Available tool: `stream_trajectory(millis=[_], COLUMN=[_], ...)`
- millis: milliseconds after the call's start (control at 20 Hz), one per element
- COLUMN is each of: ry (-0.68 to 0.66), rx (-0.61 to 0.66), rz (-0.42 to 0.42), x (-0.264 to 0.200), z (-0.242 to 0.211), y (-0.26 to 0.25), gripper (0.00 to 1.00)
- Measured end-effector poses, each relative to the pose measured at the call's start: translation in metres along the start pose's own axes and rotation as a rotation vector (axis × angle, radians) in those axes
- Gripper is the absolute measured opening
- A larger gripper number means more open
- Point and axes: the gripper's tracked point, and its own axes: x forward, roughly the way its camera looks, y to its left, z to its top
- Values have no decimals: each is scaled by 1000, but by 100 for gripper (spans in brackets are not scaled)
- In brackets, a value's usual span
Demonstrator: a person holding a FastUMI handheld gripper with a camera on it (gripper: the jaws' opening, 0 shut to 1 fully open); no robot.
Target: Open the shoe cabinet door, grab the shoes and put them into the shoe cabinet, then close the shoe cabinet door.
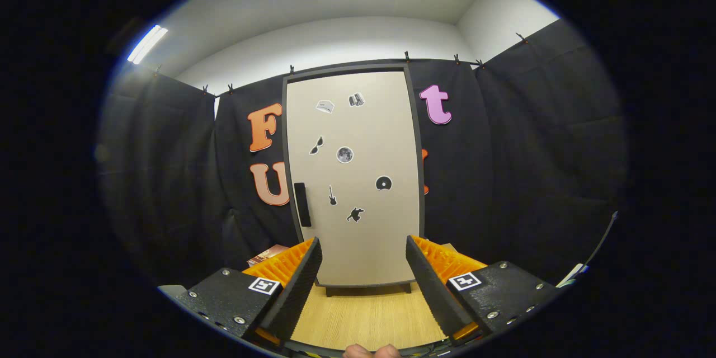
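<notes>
Tongs in the gripper view stand with their two ribbed fingers wide apart and nothing between them, pointing level across the wooden counter toward the shoe cabinet. That cabinet stands upright at the counter's far edge, well beyond the fingers and nearly straight ahead of them, its pale door shut flush in a dark frame and dotted with small stickers. What the coming move turns on is the handle: a black vertical bar low on the door's left side, so it lies ahead and a little left of the line between the fingers, closer to the left finger than the right. Its long axis runs up and down, which suits the fingers' side-by-side spread; I judge the tongs need to travel forward and shift left to straddle it. Something brownish lies on the counter near its far left corner, just past the left finger; whether it is the shoes I cannot tell.
</notes>
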Motion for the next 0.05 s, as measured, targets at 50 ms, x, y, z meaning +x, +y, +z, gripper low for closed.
stream_trajectory(millis=[50], ry=[1], rx=[-3], rz=[-4], x=[1], z=[0], y=[-1], gripper=[94])
